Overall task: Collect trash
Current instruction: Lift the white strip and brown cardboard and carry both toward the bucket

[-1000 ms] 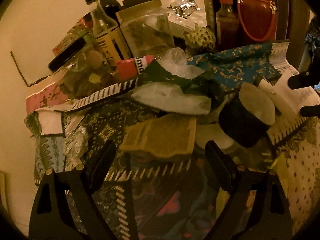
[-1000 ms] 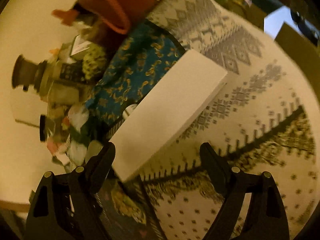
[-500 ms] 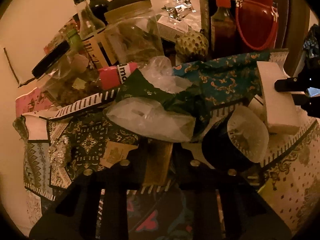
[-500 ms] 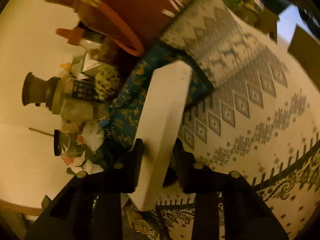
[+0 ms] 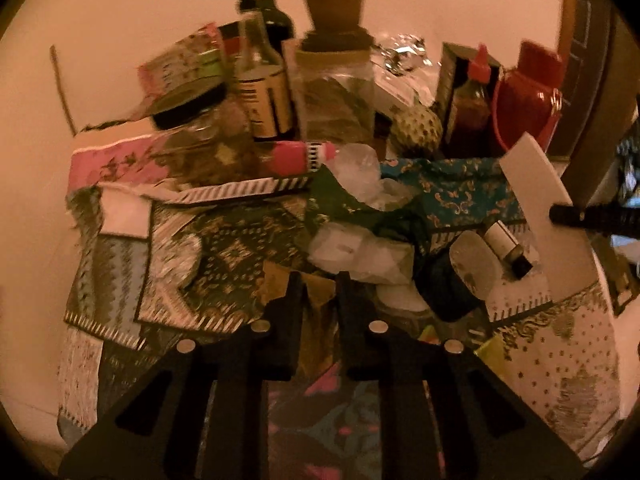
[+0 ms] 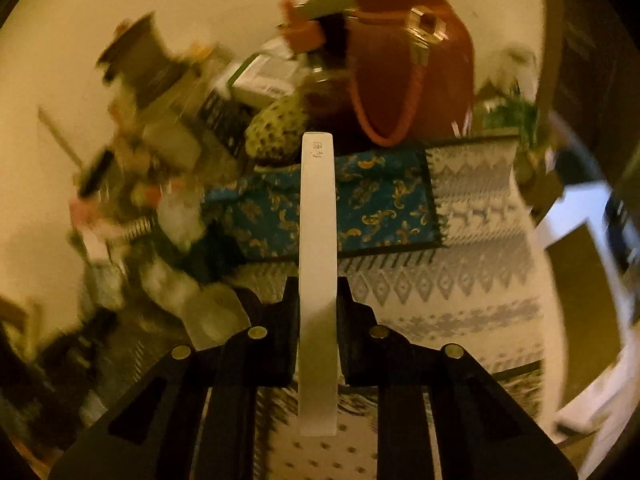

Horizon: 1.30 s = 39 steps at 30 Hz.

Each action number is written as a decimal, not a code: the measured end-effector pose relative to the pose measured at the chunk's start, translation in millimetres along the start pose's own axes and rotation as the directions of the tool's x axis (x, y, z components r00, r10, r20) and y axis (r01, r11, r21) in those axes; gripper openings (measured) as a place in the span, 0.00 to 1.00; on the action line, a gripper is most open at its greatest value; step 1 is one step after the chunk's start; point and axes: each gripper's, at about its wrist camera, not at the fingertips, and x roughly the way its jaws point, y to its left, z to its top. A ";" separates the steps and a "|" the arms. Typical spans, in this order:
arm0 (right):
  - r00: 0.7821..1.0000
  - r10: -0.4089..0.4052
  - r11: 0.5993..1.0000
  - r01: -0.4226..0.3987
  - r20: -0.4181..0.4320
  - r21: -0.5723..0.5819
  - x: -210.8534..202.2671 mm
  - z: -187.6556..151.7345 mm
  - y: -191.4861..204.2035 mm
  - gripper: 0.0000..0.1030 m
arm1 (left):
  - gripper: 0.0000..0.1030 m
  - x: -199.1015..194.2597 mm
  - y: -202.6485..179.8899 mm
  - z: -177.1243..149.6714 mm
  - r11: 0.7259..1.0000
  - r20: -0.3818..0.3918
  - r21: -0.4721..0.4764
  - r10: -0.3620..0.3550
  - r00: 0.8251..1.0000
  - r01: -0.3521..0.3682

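Left hand-held gripper [image 5: 317, 286]: jaws closing, pinching a tan cardboard scrap [image 5: 276, 280] above the cluttered desk [image 5: 560, 352]. Right hand-held gripper [image 6: 318, 294]: clenched on a white foam slab [image 6: 317, 216], held edge-on, clear of the patterned cloth [image 6: 472, 280]. Clear plastic wrappers [image 5: 360, 252] lie just ahead.

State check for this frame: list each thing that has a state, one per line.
Left tongs: closing on a brown card scrap.
Right tongs: shut on a white foam slab, held edge-on.
Wine bottle: upright, capped.
Sauce bottle: upright, capped.
Small vial: lying down.
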 end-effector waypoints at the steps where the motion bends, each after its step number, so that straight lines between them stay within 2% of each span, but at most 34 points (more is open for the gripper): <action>1: 1.000 -0.015 0.999 0.015 -0.002 -0.032 -2.2 -2.7 2.4 0.15 | 0.14 -5.8 4.6 -1.2 1.000 0.001 -0.020 -0.005 1.000 0.005; 5: 0.999 -0.040 0.995 0.040 0.000 -0.093 -8.5 -10.9 9.3 0.15 | 0.12 -26.3 24.4 -5.9 0.993 0.002 -0.105 -0.046 0.999 0.046; 8: 0.999 -0.032 0.996 0.033 0.015 -0.085 -18.8 -17.0 15.2 0.15 | 0.11 -42.0 42.6 -11.1 0.977 0.006 -0.175 -0.119 0.993 0.118; 12: 0.997 -0.033 0.997 0.037 0.066 -0.071 -42.6 -29.9 30.5 0.15 | 0.10 -65.0 59.0 -17.6 0.964 0.040 -0.211 -0.159 0.987 0.164; 18: 0.985 -0.053 0.997 0.061 0.162 -0.044 -89.4 -63.2 60.2 0.15 | 0.10 -114.4 71.4 -31.9 0.970 0.104 -0.132 -0.192 0.976 0.205; 23: 0.966 -0.094 0.994 0.103 0.242 -0.023 -125.0 -103.5 88.8 0.15 | 0.09 -159.8 81.7 -53.8 0.962 0.164 -0.066 -0.252 0.954 0.265; 30: 0.945 -0.112 0.994 0.111 0.307 0.021 -164.3 -154.5 115.0 0.14 | 0.09 -211.9 89.9 -80.2 0.950 0.205 0.026 -0.310 0.928 0.311; 39: 0.932 -0.105 0.994 0.110 0.348 0.006 -221.0 -202.5 135.7 0.15 | 0.09 -274.0 76.6 -112.0 0.938 0.229 0.095 -0.347 0.910 0.334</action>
